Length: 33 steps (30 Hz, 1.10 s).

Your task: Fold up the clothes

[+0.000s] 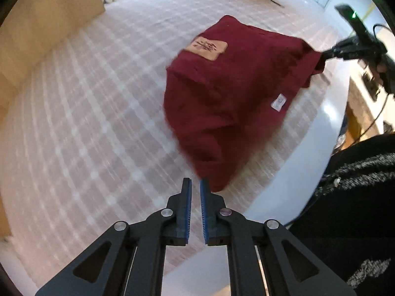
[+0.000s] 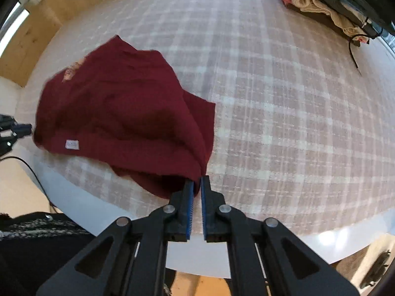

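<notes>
**Red shirt held at two corners**

The red shirt (image 1: 229, 93) hangs bunched up over the checked cloth (image 1: 86, 113) on the table, lifted at two ends. It has a tan patch (image 1: 207, 46) and a small white tag (image 1: 278, 101). My right tongs (image 2: 197, 185) are closed on one corner, with red cloth squeezed between the blue pads (image 2: 189, 207). My left tongs (image 1: 195, 185) are nearly closed too, with the other end of the shirt right at their tips. I cannot tell for sure if they pinch it. A pile of clothes (image 2: 328, 7) lies far off at the table's other side.
</notes>
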Available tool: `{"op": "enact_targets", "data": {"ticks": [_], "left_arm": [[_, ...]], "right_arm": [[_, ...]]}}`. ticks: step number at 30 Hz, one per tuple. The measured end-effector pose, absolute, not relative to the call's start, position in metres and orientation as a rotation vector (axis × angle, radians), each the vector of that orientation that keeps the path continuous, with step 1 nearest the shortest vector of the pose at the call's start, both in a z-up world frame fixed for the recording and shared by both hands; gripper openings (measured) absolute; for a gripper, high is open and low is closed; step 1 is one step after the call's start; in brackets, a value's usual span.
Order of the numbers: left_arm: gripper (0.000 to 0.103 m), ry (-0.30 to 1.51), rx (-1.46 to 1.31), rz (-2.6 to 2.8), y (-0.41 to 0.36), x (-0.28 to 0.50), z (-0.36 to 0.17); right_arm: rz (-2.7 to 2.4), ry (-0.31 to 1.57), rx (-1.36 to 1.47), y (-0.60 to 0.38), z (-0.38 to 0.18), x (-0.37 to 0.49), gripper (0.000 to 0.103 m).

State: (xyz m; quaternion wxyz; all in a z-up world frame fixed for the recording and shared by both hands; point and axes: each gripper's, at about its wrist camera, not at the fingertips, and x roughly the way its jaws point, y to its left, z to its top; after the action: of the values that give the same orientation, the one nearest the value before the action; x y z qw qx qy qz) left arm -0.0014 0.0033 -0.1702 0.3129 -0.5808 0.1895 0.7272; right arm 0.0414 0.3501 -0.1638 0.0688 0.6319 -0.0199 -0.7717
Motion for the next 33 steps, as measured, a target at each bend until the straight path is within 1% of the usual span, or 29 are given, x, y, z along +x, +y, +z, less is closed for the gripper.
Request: {"op": "enact_targets", "data": {"ticks": [1, 2, 3, 4, 7, 9, 11, 18, 20, 22, 24, 25, 26, 27, 29, 30, 31, 32, 33], "left_arm": [[0.008, 0.48, -1.531, 1.923, -0.001, -0.002, -0.17], [0.009, 0.475, -1.527, 1.929, -0.004, -0.005, -0.17], [0.012, 0.477, -1.524, 1.934, -0.006, -0.007, -0.17], [0.016, 0.48, -1.525, 1.93, -0.006, -0.009, -0.172], [0.016, 0.495, -1.544, 1.905, -0.007, -0.011, -0.185], [0.016, 0.489, -1.555, 1.901, -0.008, -0.013, -0.191], [0.016, 0.468, -1.552, 1.906, -0.01, -0.015, -0.193], [0.017, 0.426, -1.558, 1.936, -0.017, -0.028, -0.199], [0.017, 0.42, -1.556, 1.944, -0.018, -0.024, -0.201], [0.017, 0.413, -1.56, 1.958, -0.024, -0.003, -0.185], [0.017, 0.41, -1.562, 1.968, -0.024, -0.002, -0.185], [0.017, 0.409, -1.563, 1.973, -0.024, -0.001, -0.184], [0.018, 0.407, -1.562, 1.978, -0.023, 0.0, -0.184], [0.018, 0.403, -1.562, 1.982, -0.021, 0.0, -0.184], [0.018, 0.396, -1.562, 1.991, -0.018, 0.001, -0.183], [0.018, 0.393, -1.564, 1.995, -0.016, 0.003, -0.184], [0.018, 0.39, -1.565, 1.999, -0.015, 0.004, -0.184], [0.018, 0.385, -1.564, 2.003, -0.014, 0.005, -0.184], [0.018, 0.378, -1.564, 2.007, -0.014, 0.006, -0.184]], "right_arm": [[-2.329, -0.033, 1.861, 0.346, -0.156, 0.04, 0.011], [-2.329, -0.007, 1.819, 0.341, -0.149, 0.039, 0.017], [-2.313, 0.021, 1.775, 0.335, -0.143, 0.037, 0.025], [-2.29, 0.054, 1.748, 0.328, -0.14, 0.035, 0.028], [-2.223, 0.209, 1.697, 0.311, -0.139, 0.031, 0.035], [-2.174, 0.321, 1.678, 0.302, -0.146, 0.03, 0.046], [-2.114, 0.403, 1.665, 0.297, -0.153, 0.031, 0.047], [-1.995, 0.602, 1.612, 0.282, -0.177, 0.027, 0.047], [-1.977, 0.616, 1.614, 0.281, -0.185, 0.022, 0.047], [-1.963, 0.595, 1.625, 0.282, -0.193, 0.017, 0.048], [-1.969, 0.465, 1.642, 0.291, -0.187, 0.009, 0.046], [-1.978, 0.386, 1.651, 0.299, -0.184, 0.004, 0.042], [-1.985, 0.312, 1.66, 0.307, -0.182, -0.001, 0.028], [-1.989, 0.258, 1.673, 0.314, -0.18, -0.005, 0.024], [-1.992, 0.162, 1.68, 0.325, -0.176, -0.011, 0.024], [-1.993, 0.127, 1.682, 0.33, -0.174, -0.013, 0.023], [-1.998, 0.146, 1.676, 0.328, -0.175, -0.013, 0.02], [-2.002, 0.164, 1.671, 0.326, -0.177, -0.014, 0.012], [-2.006, 0.183, 1.665, 0.325, -0.178, -0.014, 0.011]]}}
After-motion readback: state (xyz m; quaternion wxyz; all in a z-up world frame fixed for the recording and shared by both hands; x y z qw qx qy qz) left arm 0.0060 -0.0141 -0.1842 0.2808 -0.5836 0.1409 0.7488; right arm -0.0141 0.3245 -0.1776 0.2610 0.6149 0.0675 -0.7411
